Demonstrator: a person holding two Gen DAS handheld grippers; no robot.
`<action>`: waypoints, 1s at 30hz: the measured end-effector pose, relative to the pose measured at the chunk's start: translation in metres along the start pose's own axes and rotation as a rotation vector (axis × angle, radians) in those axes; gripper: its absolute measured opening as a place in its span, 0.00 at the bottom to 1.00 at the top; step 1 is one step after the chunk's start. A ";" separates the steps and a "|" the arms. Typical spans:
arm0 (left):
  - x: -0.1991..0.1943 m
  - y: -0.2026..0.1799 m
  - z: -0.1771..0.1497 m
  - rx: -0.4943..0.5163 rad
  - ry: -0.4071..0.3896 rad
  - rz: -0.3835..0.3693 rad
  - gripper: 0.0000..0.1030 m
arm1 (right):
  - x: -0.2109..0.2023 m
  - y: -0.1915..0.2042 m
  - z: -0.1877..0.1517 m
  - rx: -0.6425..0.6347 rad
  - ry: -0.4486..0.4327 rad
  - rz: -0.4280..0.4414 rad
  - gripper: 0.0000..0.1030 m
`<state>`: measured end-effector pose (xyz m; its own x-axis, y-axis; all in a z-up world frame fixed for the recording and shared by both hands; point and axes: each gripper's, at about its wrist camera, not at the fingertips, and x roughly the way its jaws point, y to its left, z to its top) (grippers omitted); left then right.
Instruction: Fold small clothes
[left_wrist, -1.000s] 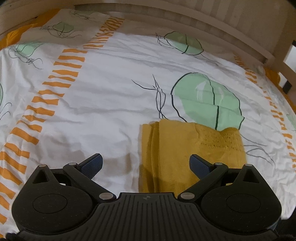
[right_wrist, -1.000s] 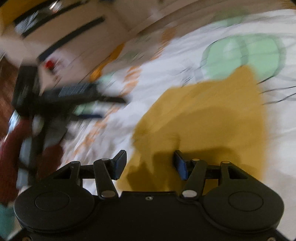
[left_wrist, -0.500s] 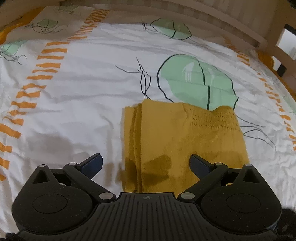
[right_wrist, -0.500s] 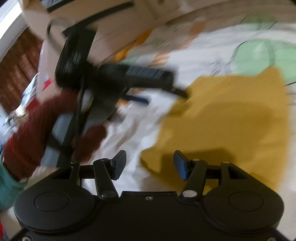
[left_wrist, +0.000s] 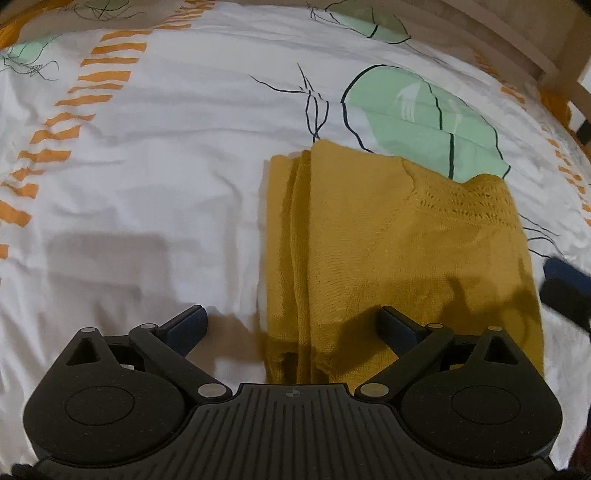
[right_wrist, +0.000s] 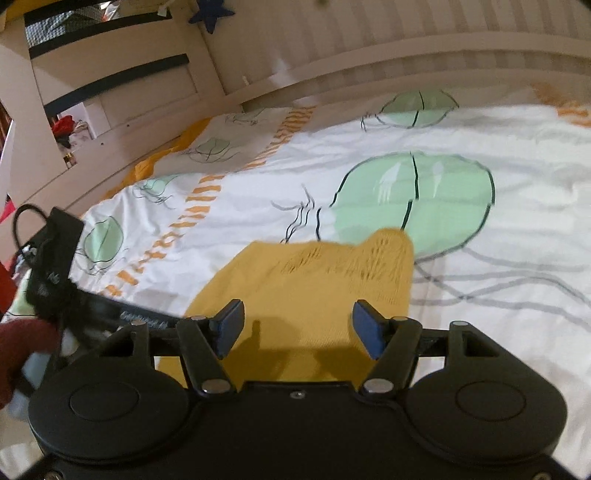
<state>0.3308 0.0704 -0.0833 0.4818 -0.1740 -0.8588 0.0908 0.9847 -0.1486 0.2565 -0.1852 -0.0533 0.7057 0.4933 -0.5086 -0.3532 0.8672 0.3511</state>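
The mustard-yellow knitted garment lies partly folded mid-bed on the white leaf-printed sheet; I judge it light and floppy, best pinched at its near hem corners. My left gripper and right gripper hover spread apart, holding nothing.

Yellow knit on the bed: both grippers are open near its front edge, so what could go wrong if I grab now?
The yellow knit has stacked folds along its left side; the left gripper straddles that edge and may pinch only some layers, undoing the fold. The right gripper hovers over plain fabric, so closing there could bunch it. The bedsheet could get caught too.
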 end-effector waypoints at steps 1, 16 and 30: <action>0.000 0.000 0.000 0.002 -0.001 0.002 0.97 | 0.005 -0.001 0.003 -0.009 -0.004 -0.003 0.67; 0.001 0.000 -0.001 -0.008 0.000 -0.003 0.99 | 0.087 -0.022 0.015 -0.007 0.128 -0.062 0.70; -0.022 0.017 -0.026 -0.071 0.036 -0.094 0.96 | 0.020 -0.059 0.009 0.153 0.047 -0.047 0.83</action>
<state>0.2993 0.0913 -0.0799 0.4423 -0.2664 -0.8564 0.0710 0.9623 -0.2626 0.2967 -0.2271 -0.0772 0.6886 0.4583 -0.5620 -0.2202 0.8705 0.4401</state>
